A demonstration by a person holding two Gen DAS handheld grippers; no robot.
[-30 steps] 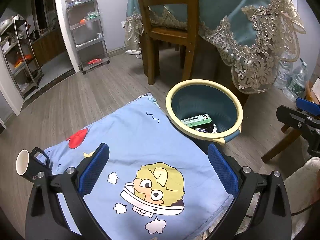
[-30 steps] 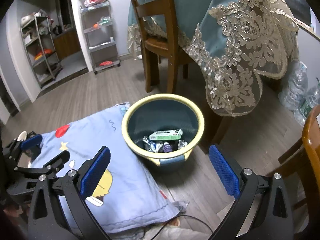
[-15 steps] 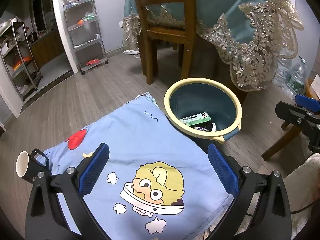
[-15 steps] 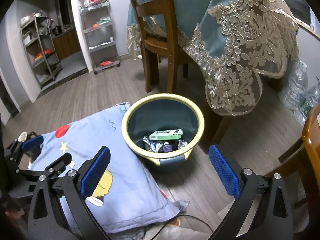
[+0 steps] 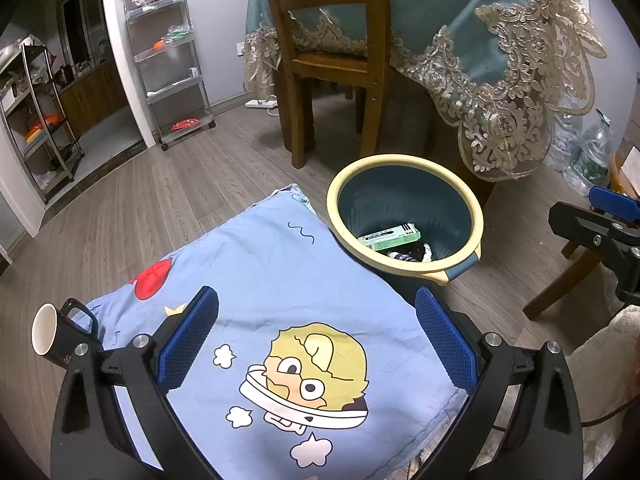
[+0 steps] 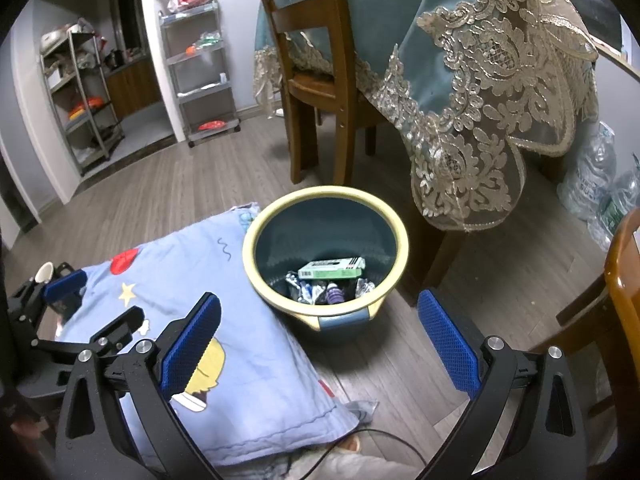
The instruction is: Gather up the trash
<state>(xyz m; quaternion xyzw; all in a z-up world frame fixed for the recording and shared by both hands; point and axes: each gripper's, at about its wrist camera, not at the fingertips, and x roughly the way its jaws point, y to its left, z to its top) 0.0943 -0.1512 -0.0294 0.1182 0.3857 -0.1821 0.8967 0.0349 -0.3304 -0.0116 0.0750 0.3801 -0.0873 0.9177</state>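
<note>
A blue bin with a yellow rim (image 5: pixel 404 162) (image 6: pixel 324 192) stands on the floor beside the cushion. Inside it lie a green box (image 5: pixel 390 237) (image 6: pixel 332 269) and several crumpled wrappers (image 6: pixel 320 291). My left gripper (image 5: pixel 318 330) hovers open over the blue cartoon cushion (image 5: pixel 280 280), nothing between its fingers. My right gripper (image 6: pixel 320 338) is open too, held above the floor just in front of the bin, and is empty. A black mug (image 5: pixel 56 338) lies on its side at the cushion's left corner.
A wooden chair (image 5: pixel 332 60) and a table under a lace-edged teal cloth (image 6: pixel 480 80) stand behind the bin. Wire shelf carts (image 5: pixel 168 60) line the far wall. Water bottles (image 5: pixel 580 152) sit at the right. Another wooden chair (image 6: pixel 624 300) is close on the right.
Both grippers stay open and empty. The left view has drifted slightly back and to the left; the right view is almost unchanged.
</note>
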